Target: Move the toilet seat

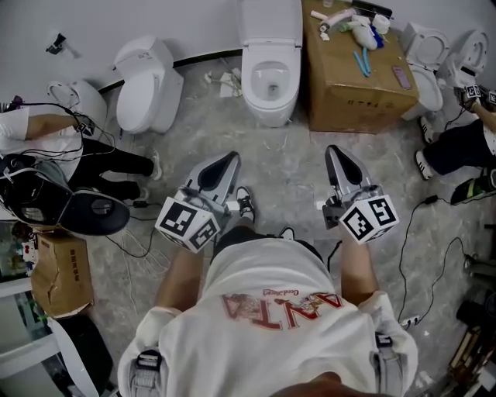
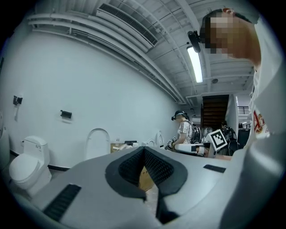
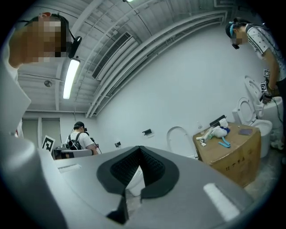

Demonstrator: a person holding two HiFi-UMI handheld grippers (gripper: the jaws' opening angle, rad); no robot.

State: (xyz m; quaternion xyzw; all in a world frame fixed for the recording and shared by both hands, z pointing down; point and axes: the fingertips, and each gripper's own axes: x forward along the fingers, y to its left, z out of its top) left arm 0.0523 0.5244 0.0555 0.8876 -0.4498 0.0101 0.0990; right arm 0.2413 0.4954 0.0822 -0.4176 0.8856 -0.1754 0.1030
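1. The toilet (image 1: 271,97) stands against the far wall, straight ahead of both claws and well apart from them, with its bowl open.
2. The toilet seat (image 1: 269,22) seems to stand raised with the lid against the cistern. From the head view I cannot tell seat from lid, nor whether a ring lies on the rim. The picture's upper edge cuts off the raised part.
3. The left claw (image 1: 231,157) is closed to a point and empty. In the left gripper view its pads meet at the tips, and only a sliver of brown cardboard and floor shows through the slot beneath.
4. The right claw (image 1: 334,149) is likewise pressed together with nothing in it. In the right gripper view the white bowl shows through the slot under the tips.
5. A cardboard box (image 1: 353,97) sits just right of the toilet. The small things on top, a soft toy and blue pieces among them, are too small to name surely.
6. A closed toilet (image 1: 147,89) stands to the left, and more toilets crowd both corners, half hidden.
7. A person (image 1: 46,132) at the left and another person (image 1: 457,147) at the right are cut off by the picture's edges.
8. The wearer's white T-shirt (image 1: 263,333) hides the floor (image 1: 287,167) below the claws.
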